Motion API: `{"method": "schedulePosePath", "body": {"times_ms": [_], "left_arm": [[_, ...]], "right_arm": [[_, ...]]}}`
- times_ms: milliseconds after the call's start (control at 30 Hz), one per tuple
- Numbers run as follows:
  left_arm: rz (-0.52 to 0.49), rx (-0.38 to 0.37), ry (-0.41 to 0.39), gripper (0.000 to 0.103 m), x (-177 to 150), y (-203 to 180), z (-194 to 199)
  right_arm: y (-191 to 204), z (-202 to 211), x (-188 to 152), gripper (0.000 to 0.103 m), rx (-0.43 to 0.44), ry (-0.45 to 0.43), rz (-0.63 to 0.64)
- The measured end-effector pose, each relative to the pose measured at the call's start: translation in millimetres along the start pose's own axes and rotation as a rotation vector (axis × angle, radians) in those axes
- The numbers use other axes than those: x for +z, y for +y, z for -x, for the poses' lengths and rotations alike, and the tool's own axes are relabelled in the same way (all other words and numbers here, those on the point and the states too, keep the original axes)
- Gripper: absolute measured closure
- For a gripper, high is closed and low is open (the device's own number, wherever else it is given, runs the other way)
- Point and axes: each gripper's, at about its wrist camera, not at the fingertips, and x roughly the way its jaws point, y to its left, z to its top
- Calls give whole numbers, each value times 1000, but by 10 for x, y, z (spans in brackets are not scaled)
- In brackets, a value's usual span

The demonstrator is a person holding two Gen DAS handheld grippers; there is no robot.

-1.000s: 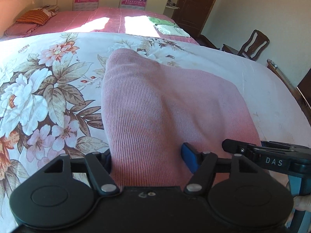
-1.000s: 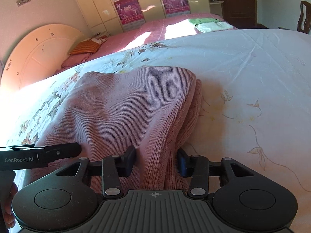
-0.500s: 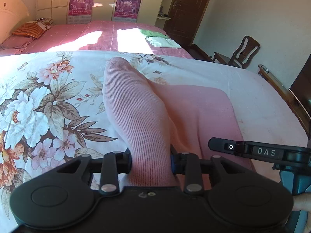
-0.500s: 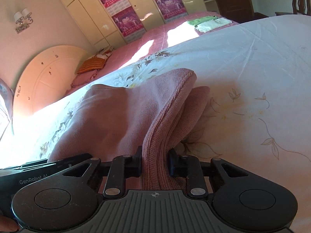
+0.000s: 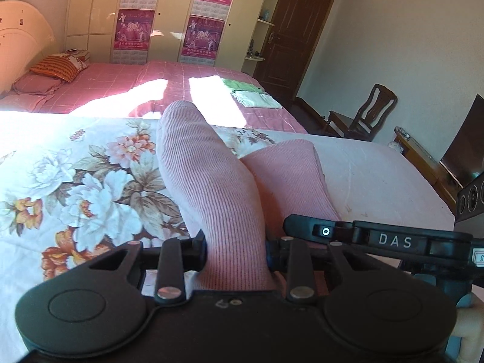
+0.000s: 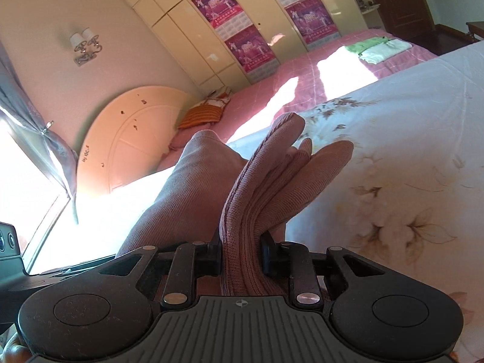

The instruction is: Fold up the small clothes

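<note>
A pink ribbed knit garment is lifted off the floral bedspread. My left gripper is shut on its near edge, the cloth rising in a ridge between the fingers. My right gripper is shut on another bunched part of the same garment, with folds fanning out ahead. The right gripper's body shows at the right in the left wrist view, close beside the left one.
A second bed with a pink checked cover lies beyond, with folded green and white clothes and an orange pillow on it. A wooden chair and a TV stand at the right. A headboard stands left.
Both grippers closed on the garment's near edge and raised it. The cloth went from lying flat to standing in bunched ridges, and both views tilted upward.
</note>
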Motion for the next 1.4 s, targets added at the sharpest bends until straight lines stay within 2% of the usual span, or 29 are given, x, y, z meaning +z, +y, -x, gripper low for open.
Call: {"method": "schedulePosePath", "body": {"times_ms": [167, 333, 500, 600, 767, 833, 867, 933, 967, 1033, 1133, 1200, 1267, 1333, 1400], "left_arm": [[12, 57, -30, 73, 5, 652, 338], [17, 85, -44, 73, 13, 1365, 568], [19, 93, -54, 73, 60, 1917, 636], [8, 104, -51, 73, 27, 2194, 609], [85, 177, 2, 71, -190, 2752, 400], [114, 197, 23, 63, -317, 2924, 314], [123, 194, 20, 59, -363, 2966, 301], [99, 232, -4, 32, -397, 3003, 322], [98, 240, -8, 31, -390, 3002, 340], [135, 242, -28, 32, -365, 3022, 462], [106, 245, -124, 35, -290, 2984, 705], [72, 215, -144, 35, -181, 2944, 708], [51, 190, -126, 35, -107, 2877, 601], [55, 169, -55, 38, -71, 2872, 376], [55, 187, -24, 38, -95, 2871, 228]], "right_arm": [[583, -478, -106, 80, 61, 31, 25], [1151, -1003, -327, 80, 62, 48, 61], [1556, -1468, -526, 80, 51, 50, 98], [1679, -1729, -582, 80, 31, 53, 115], [1609, -2076, -707, 80, -55, 94, 114], [1515, -2124, -753, 80, -119, 99, 128], [1431, -2152, -769, 80, -152, 111, 124], [1317, -2186, -822, 79, -204, 139, 123], [1326, -2189, -856, 79, -222, 136, 161], [1366, -2154, -845, 63, -275, 103, 183], [1452, -2042, -737, 63, -294, 35, 194], [1593, -2014, -654, 63, -272, -1, 243], [1726, -2081, -594, 63, -238, -3, 263], [1810, -2200, -606, 63, -220, 20, 276], [1797, -2371, -673, 63, -230, 68, 293]]}}
